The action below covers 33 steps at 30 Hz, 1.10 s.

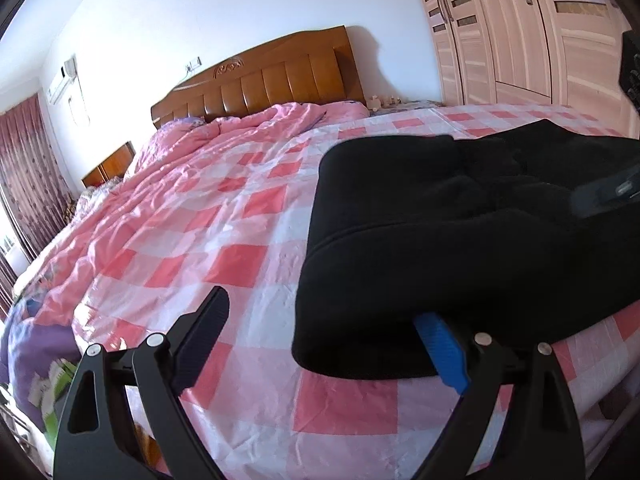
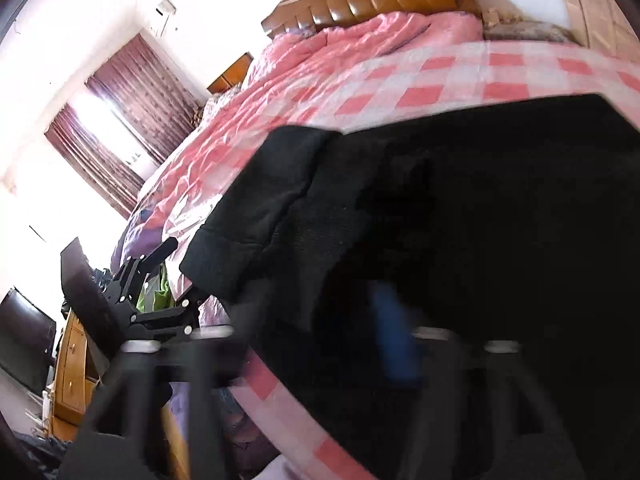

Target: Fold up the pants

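Observation:
Black pants (image 1: pixel 460 240) lie folded in layers on the pink checked bedspread (image 1: pixel 240 220), near the bed's front edge. My left gripper (image 1: pixel 324 312) is open; its blue-padded right finger (image 1: pixel 440 352) is tucked under the pants' near left corner, and its black left finger (image 1: pixel 208 320) rests free over the bedspread. In the right wrist view the pants (image 2: pixel 460 220) fill the frame, blurred. My right gripper (image 2: pixel 320 320) is wide open with its blue finger (image 2: pixel 394 336) against the dark cloth. The left gripper also shows there, at the bed's edge (image 2: pixel 168 280).
A crumpled pink quilt (image 1: pixel 220 140) and a wooden headboard (image 1: pixel 272 76) lie at the far end. A wardrobe (image 1: pixel 520 28) stands at the right. Curtains (image 2: pixel 116 132), a nightstand (image 1: pixel 108 166) and a wooden dresser (image 2: pixel 72 364) are on the left. Clutter lies beside the bed (image 1: pixel 52 392).

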{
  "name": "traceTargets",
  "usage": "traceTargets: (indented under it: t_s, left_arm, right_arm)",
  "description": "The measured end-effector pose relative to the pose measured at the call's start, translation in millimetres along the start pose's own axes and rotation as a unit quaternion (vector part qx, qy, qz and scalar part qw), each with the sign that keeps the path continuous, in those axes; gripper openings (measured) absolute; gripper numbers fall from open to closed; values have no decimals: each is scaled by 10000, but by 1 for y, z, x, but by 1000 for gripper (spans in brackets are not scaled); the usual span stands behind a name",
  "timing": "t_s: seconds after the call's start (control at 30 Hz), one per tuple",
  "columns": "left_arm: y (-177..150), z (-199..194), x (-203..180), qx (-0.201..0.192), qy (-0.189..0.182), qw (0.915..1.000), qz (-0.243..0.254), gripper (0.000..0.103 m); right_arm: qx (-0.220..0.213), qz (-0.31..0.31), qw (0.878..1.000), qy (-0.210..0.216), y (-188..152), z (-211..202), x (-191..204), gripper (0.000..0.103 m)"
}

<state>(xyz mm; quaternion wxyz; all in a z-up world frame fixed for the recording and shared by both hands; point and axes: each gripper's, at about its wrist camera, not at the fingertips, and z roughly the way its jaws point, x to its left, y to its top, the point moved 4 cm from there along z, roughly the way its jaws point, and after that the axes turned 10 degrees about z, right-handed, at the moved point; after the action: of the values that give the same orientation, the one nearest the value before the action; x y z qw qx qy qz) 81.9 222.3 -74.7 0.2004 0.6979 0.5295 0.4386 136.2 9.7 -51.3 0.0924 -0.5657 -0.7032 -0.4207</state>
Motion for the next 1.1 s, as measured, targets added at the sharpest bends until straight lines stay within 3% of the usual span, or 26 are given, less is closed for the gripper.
traceTargets:
  t_s: [0.07, 0.17, 0.3, 0.43, 0.47, 0.53, 0.57, 0.63, 0.67, 0.73, 0.8, 0.83, 0.87, 0.97, 1.03, 1.1]
  left_arm:
    - [4, -8, -1, -98, 50, 9999, 105, 92]
    - [10, -19, 0, -297, -130, 9995, 5, 91]
    - [18, -28, 14, -587, -892, 9917, -719, 91]
    - [20, -9, 37, -469, -1029, 9836, -1402, 90]
    - [17, -6, 46, -453, -1139, 9781, -1679, 90]
    - [16, -14, 54, -637, -1557, 9658, -1972, 90]
    - [18, -19, 53, -704, -1680, 9644, -1916, 90]
    - [19, -22, 49, -676, -1568, 9710, -1670, 91]
    - [18, -13, 44, -429, -1376, 9779, -1514, 91]
    - [14, 11, 41, 19, -1232, 9814, -1475, 89]
    - [6, 31, 38, 213, -1539, 9721, -1757, 82]
    - [5, 36, 31, 280, -1884, 9647, -1818, 76]
    - [6, 35, 25, 274, -1981, 9636, -1776, 76]
    - [7, 27, 6, 217, -1466, 9815, -1214, 78]
    - [4, 19, 17, 88, -1574, 9751, -1562, 78]
    - [-3, 4, 38, -200, -1382, 9698, -2001, 85]
  right_arm:
    - [-159, -24, 9999, -56, -5, -16, -4, 91]
    - [-28, 189, 9998, -85, -5, -17, -18, 91]
    - [357, 426, 9982, 241, 2, 7, -21, 91]
    - [673, 472, 9954, 491, 13, 31, -14, 92]
    - [769, 551, 9937, 601, 16, 35, -12, 91]
    - [877, 680, 9912, 720, 20, 39, -12, 83]
    - [954, 734, 9895, 798, 18, 39, -12, 81]
    - [1070, 878, 9851, 1018, 15, 44, -10, 71]
    - [1123, 923, 9833, 1099, 16, 46, -8, 67]
    - [1229, 942, 9801, 1245, 18, 55, 1, 62]
    - [1185, 875, 9831, 1084, 21, 64, 9, 61]
    - [1162, 864, 9841, 1025, 22, 67, 10, 59]
    - [1135, 896, 9847, 972, 23, 70, 9, 58]
    - [1024, 940, 9866, 858, 26, 72, 7, 41]
    - [844, 810, 9905, 728, 26, 69, 7, 25]
    - [611, 630, 9938, 678, 27, 59, 13, 23]
